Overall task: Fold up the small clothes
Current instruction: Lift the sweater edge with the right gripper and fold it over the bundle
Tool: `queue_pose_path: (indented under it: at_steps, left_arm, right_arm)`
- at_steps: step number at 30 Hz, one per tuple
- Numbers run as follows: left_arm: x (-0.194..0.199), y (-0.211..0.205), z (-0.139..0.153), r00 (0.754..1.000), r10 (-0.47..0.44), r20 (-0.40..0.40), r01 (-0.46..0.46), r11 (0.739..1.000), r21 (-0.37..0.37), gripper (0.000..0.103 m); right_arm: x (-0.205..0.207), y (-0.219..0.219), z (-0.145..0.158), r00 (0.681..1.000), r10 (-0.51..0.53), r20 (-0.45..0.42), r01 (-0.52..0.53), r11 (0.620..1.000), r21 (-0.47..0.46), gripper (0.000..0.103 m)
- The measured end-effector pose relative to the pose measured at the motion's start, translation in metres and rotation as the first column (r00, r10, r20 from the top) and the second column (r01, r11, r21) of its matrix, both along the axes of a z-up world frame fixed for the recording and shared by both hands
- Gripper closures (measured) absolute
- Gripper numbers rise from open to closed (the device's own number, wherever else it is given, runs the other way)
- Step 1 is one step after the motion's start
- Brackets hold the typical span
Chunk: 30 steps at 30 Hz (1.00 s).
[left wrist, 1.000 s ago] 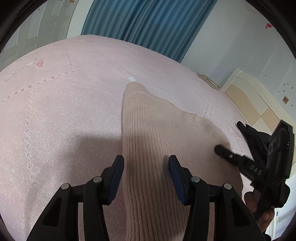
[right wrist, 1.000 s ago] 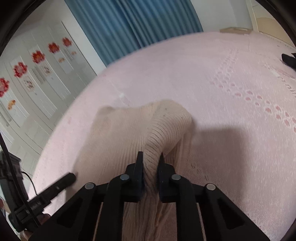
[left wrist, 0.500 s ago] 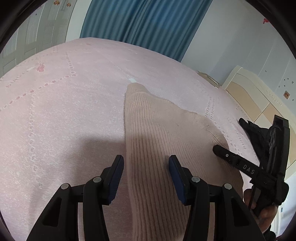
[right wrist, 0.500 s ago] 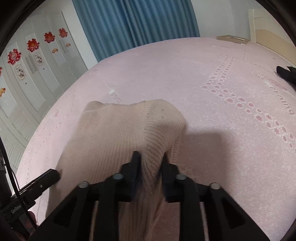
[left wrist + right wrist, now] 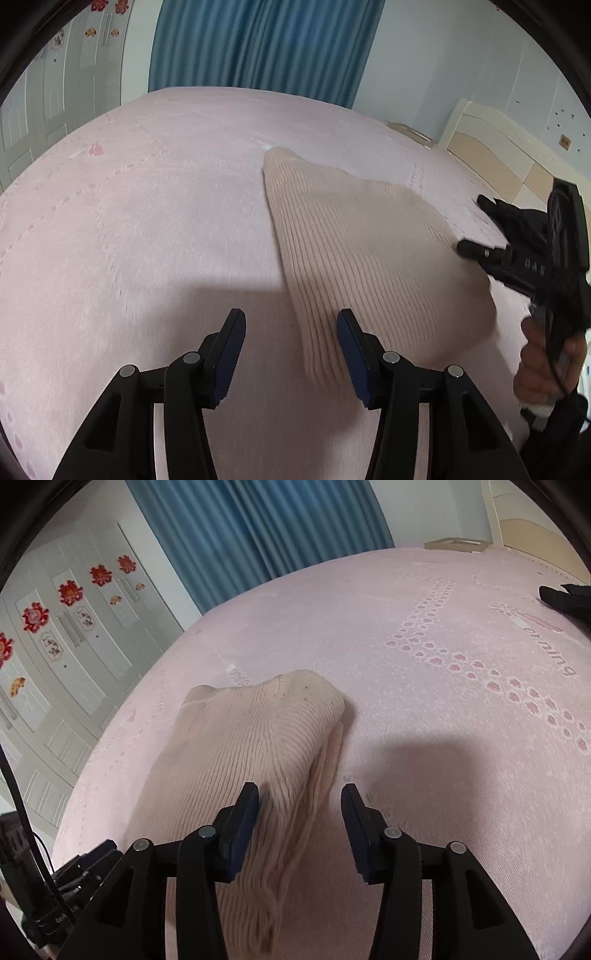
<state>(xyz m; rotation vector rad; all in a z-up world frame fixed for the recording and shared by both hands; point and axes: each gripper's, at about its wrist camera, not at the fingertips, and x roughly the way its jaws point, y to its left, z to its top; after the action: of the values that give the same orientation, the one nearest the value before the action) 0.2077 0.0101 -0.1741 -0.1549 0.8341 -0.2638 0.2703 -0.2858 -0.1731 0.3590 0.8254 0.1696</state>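
Note:
A beige ribbed knit garment (image 5: 362, 236) lies folded on the pink bedspread (image 5: 147, 221). It also shows in the right wrist view (image 5: 251, 746). My left gripper (image 5: 290, 354) is open and empty, just above the bed, with the garment's near edge at its right finger. My right gripper (image 5: 299, 827) is open, with the garment's loose fold lying between its fingers, nearer the left one. The right gripper also shows at the right edge of the left wrist view (image 5: 469, 249), beside the garment's right side.
A dark garment (image 5: 565, 600) lies at the bed's far right. Blue curtains (image 5: 258, 48) hang behind the bed. A cream headboard (image 5: 509, 155) stands on the right, and white wardrobe doors with red flower stickers (image 5: 70, 590) on the left.
My right gripper has opened and let go of the garment's fold, which has dropped onto the rest. My left gripper has drawn back and to the left, off the garment.

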Motion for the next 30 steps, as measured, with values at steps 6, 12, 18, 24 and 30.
queue_pose_path:
  at_steps: [6, 12, 18, 24, 30]
  left_arm:
    - [-0.023, 0.001, -0.008, 0.999, -0.01, -0.033, 0.011, 1.0, 0.009, 0.055]
    - [-0.018, -0.011, -0.011, 1.0, -0.009, -0.028, 0.01, 0.998, 0.066, 0.055]
    - [-0.011, -0.011, -0.015, 0.998, 0.005, -0.056, -0.002, 0.998, 0.056, 0.063]
    - [-0.007, -0.002, -0.014, 0.997, -0.012, -0.071, 0.01, 1.0, -0.029, 0.069]
    - [-0.006, -0.006, -0.014, 0.997, -0.049, -0.064, 0.045, 0.997, -0.059, 0.089]
  right_arm:
    - [-0.037, 0.002, -0.003, 0.999, 0.036, -0.015, -0.036, 0.999, -0.007, 0.056]
    - [-0.078, 0.013, -0.007, 0.99, 0.133, -0.037, -0.133, 0.991, 0.008, 0.056]
    - [-0.078, 0.058, -0.028, 0.974, 0.204, -0.101, -0.221, 0.953, -0.206, 0.061]
    - [-0.059, 0.057, -0.036, 0.981, 0.169, -0.098, -0.184, 0.967, -0.176, 0.061]
    - [-0.054, 0.064, -0.037, 0.976, 0.204, -0.075, -0.214, 0.963, -0.161, 0.09]
